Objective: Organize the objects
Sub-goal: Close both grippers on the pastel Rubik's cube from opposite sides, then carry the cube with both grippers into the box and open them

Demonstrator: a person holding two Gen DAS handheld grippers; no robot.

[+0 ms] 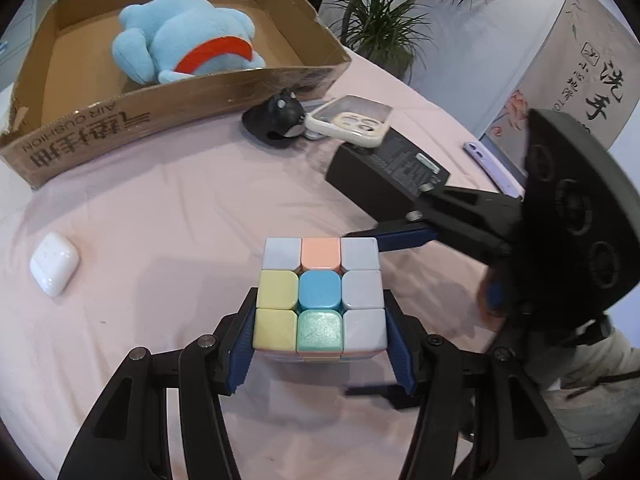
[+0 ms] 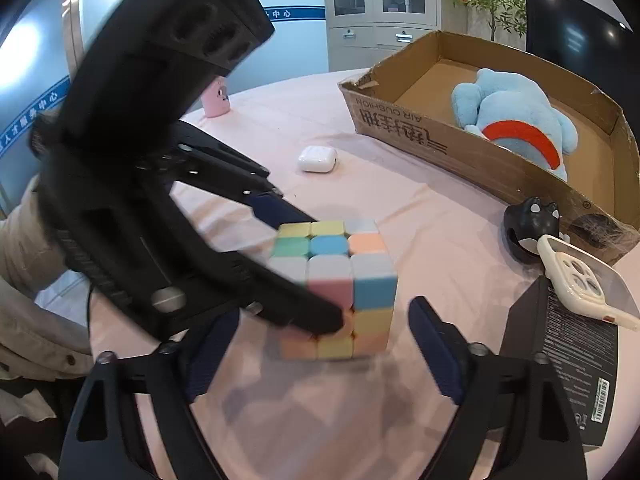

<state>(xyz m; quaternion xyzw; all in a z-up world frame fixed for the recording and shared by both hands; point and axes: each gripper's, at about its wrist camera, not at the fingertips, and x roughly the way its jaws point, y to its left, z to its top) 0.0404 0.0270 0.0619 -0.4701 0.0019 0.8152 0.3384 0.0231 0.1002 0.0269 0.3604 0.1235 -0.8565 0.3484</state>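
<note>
A pastel puzzle cube [image 1: 320, 294] sits on the pink tablecloth. My left gripper [image 1: 320, 344] is shut on the cube, its blue pads pressed against both sides. In the right wrist view the cube [image 2: 340, 280] shows with the left gripper's fingers [image 2: 280, 208] around it. My right gripper [image 2: 320, 352] is open, its pads apart just in front of the cube and not touching it. A cardboard box [image 1: 120, 120] at the back left holds a blue plush toy [image 1: 188, 40].
A white earbud case [image 1: 54, 268] lies at the left. A black cat-shaped object [image 1: 276, 120], a cream phone case [image 1: 352, 120] and a black box [image 1: 384, 168] lie behind the cube. A lilac phone [image 1: 492, 168] lies far right. A pink cup [image 2: 216, 98] stands far back.
</note>
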